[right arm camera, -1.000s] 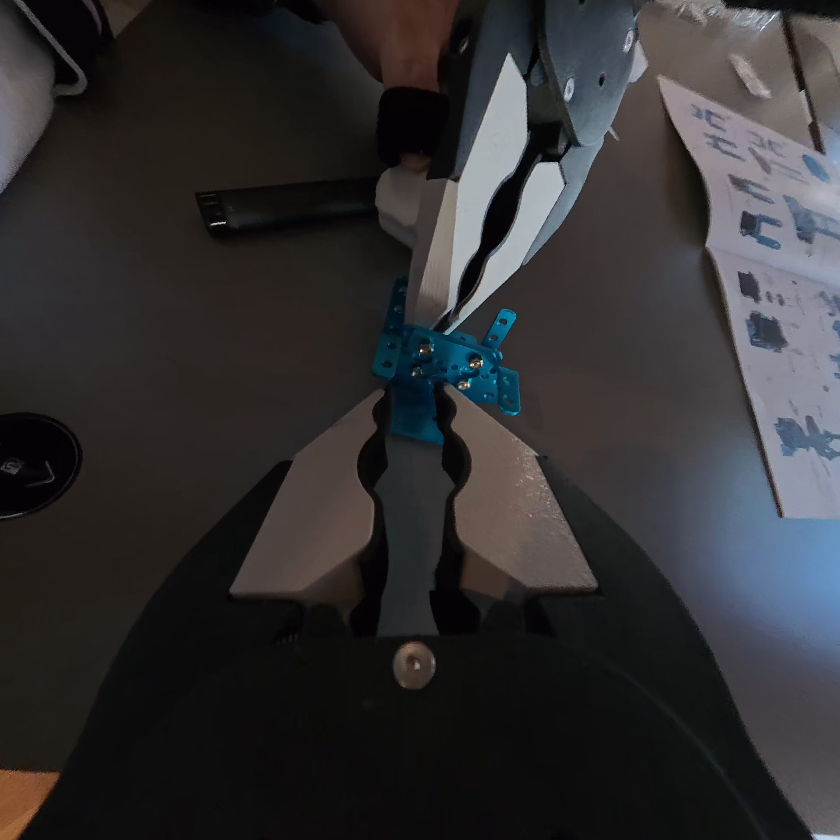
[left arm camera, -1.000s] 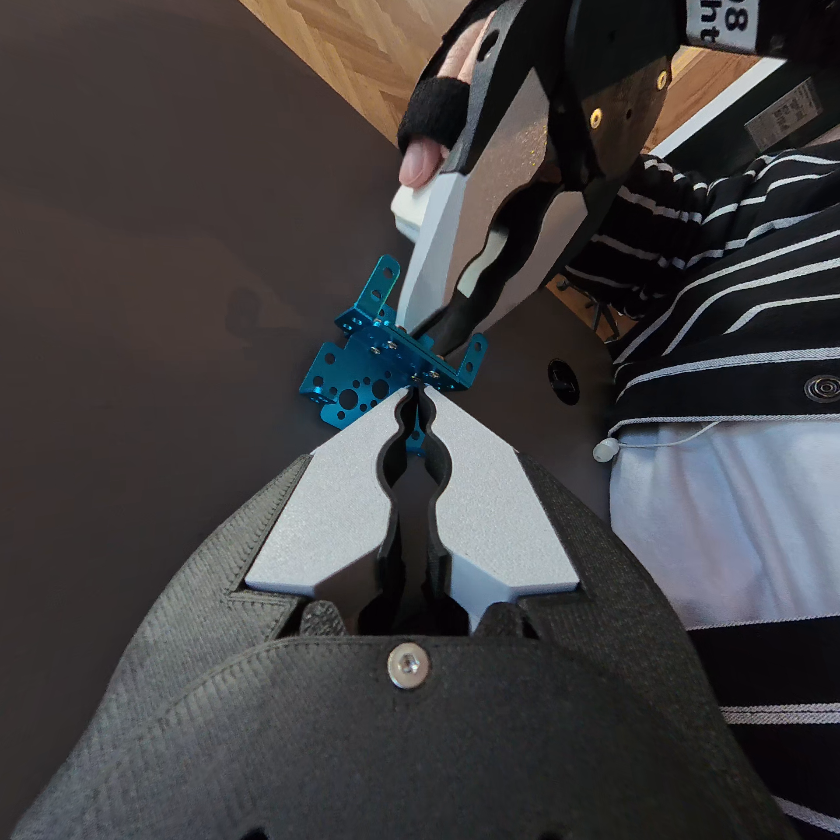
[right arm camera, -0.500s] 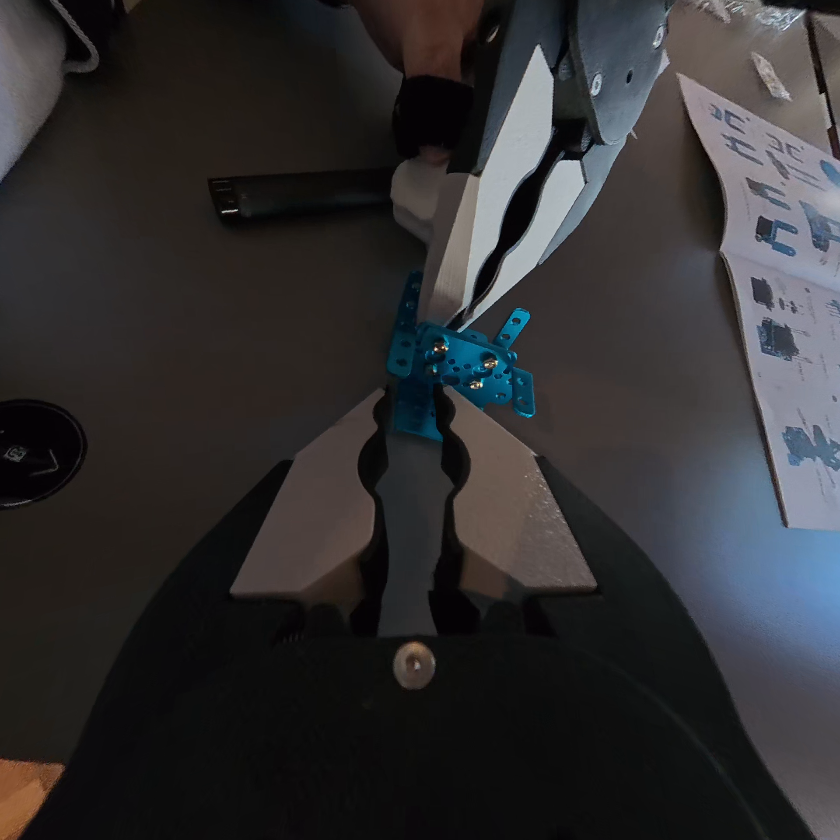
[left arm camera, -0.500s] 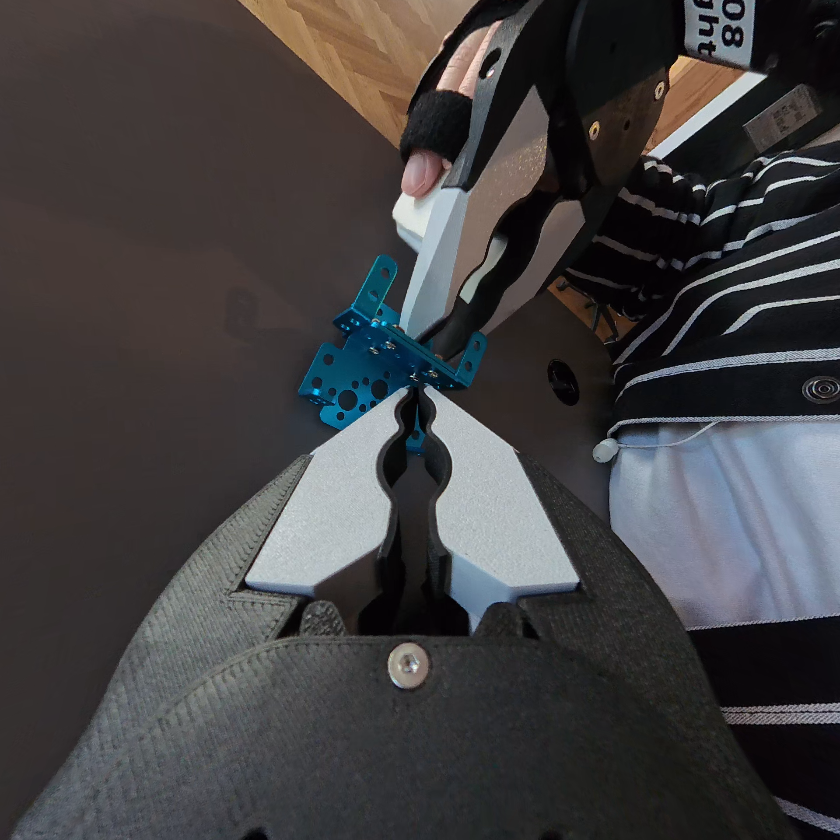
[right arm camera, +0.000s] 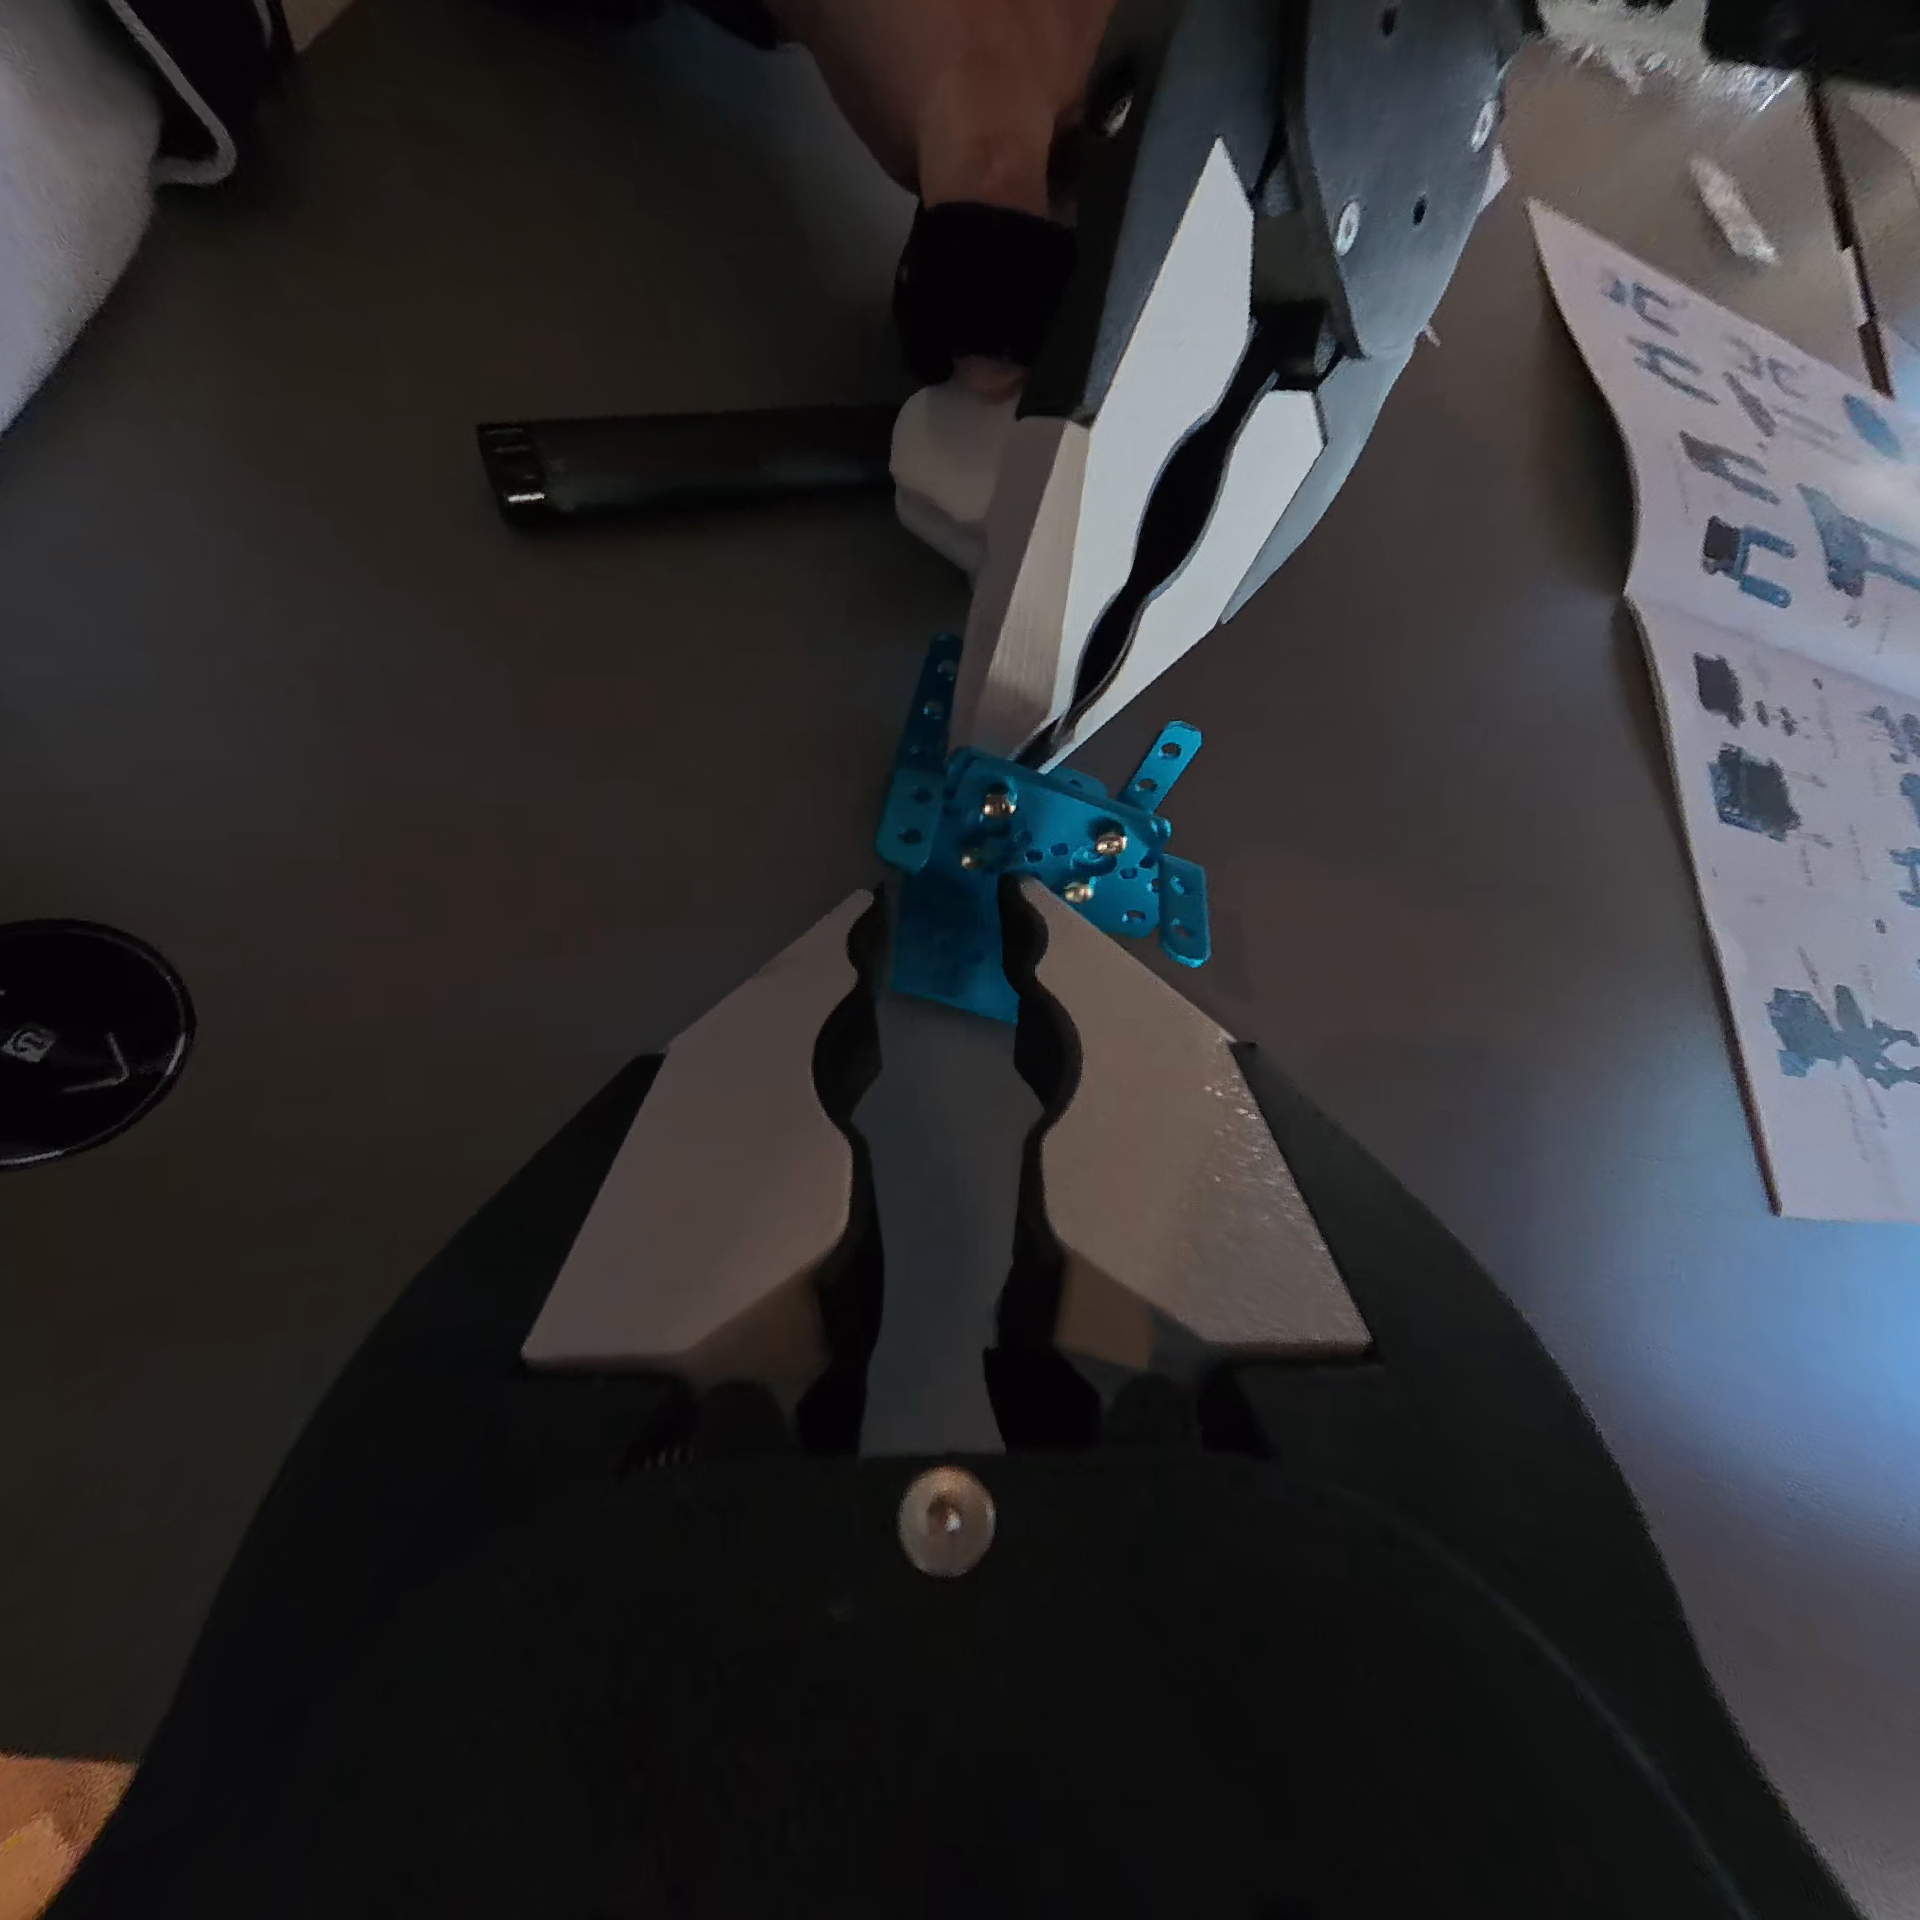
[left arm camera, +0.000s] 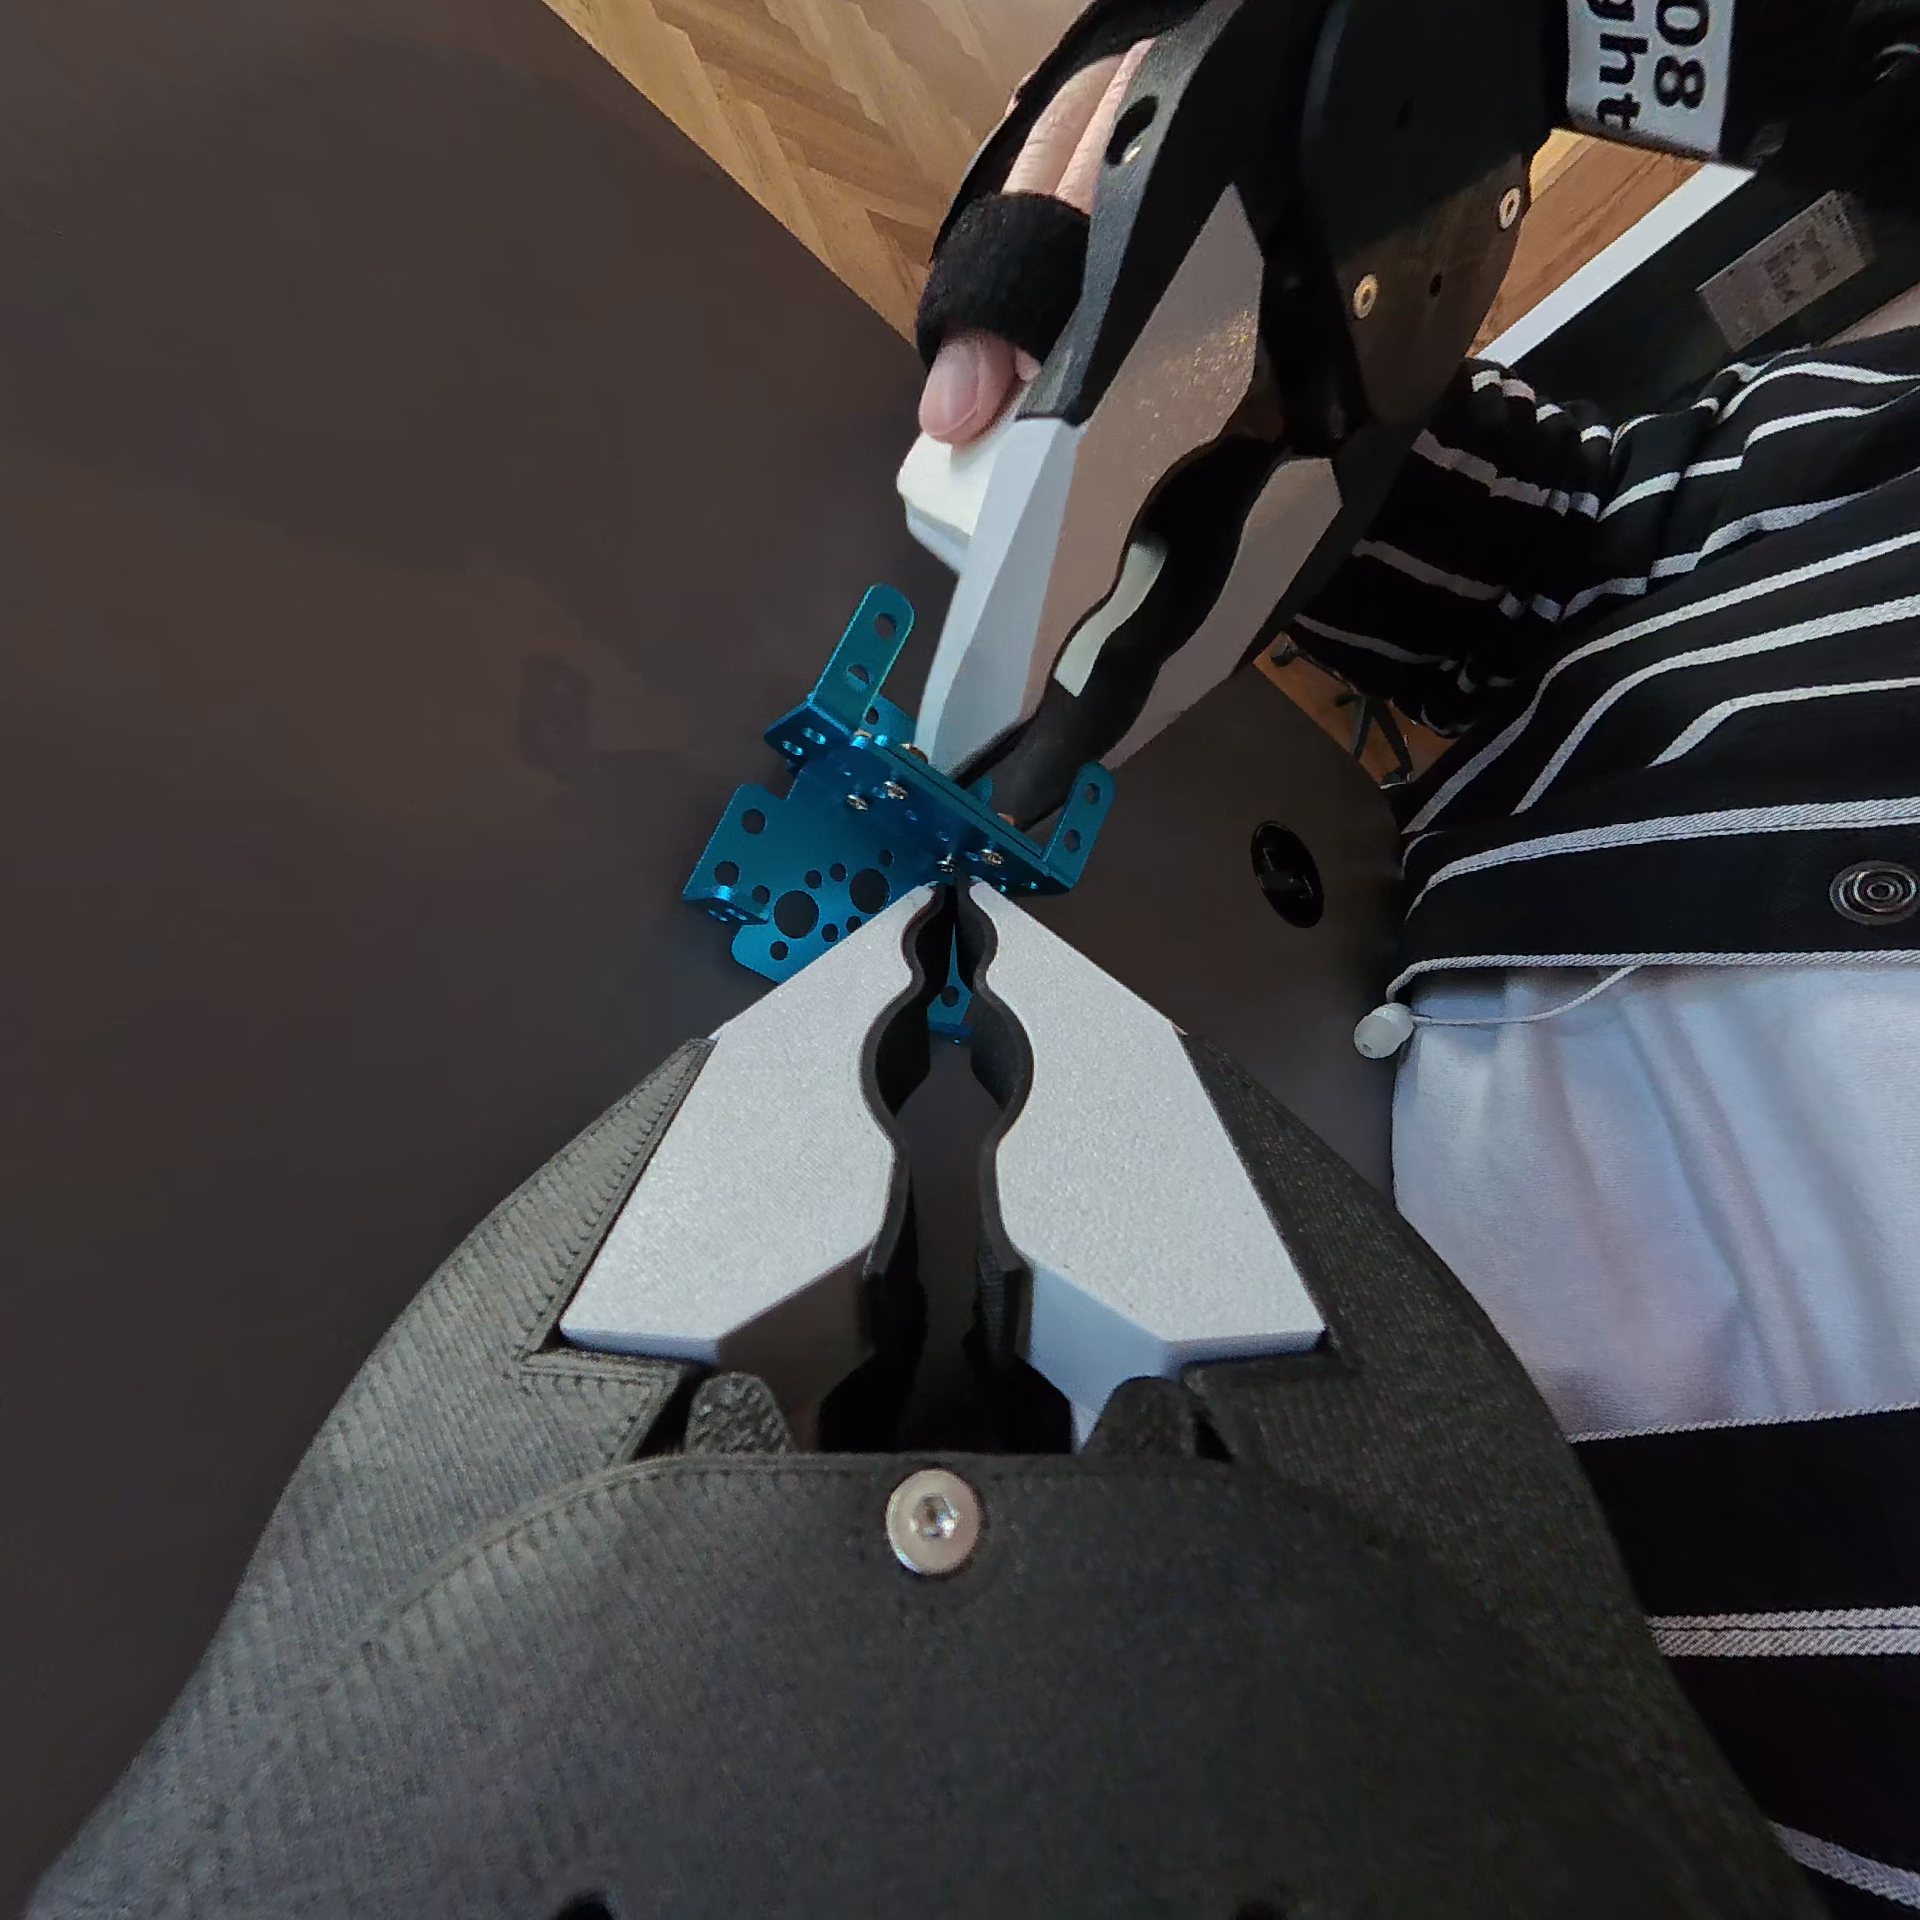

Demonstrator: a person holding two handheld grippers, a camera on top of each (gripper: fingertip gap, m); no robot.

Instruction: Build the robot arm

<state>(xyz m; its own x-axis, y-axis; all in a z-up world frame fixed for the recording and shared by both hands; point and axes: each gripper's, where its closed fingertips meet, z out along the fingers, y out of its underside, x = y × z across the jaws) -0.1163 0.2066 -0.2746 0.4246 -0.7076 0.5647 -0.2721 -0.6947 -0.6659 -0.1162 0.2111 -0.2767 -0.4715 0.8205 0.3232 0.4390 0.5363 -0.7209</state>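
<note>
A blue metal bracket assembly (left arm camera: 831, 862) with holes and small screws is held above the dark table (left arm camera: 312, 727). My left gripper (left arm camera: 951, 904) is shut on a thin edge of it at the near side. My right gripper (left arm camera: 987, 769) comes in from the upper right and pinches its far side. In the right wrist view, my right gripper (right arm camera: 948, 904) grips a flat blue plate of the assembly (right arm camera: 1049, 842) between its fingers. My left gripper (right arm camera: 1049, 753) comes down from above, shut on the assembly's top edge.
A black bar-shaped object (right arm camera: 686, 462) lies on the table behind the assembly. An open instruction booklet (right arm camera: 1766, 727) lies at the right. A round black grommet (right arm camera: 73, 1049) is set in the table at the left. A person's striped sleeve (left arm camera: 1662, 644) is close at the right. The tips of both grippers are at nearly the same place. From either gripper's tips it is about 12 cm to the round black grommet (right arm camera: 73, 1049). My left wrist view (left arm camera: 1274, 864) looks at it from another angle.
Both grippers keep their hold. The assembly and the two grippers have shifted and tilted only slightly. In the right wrist view the left gripper leans a little more to the right.
</note>
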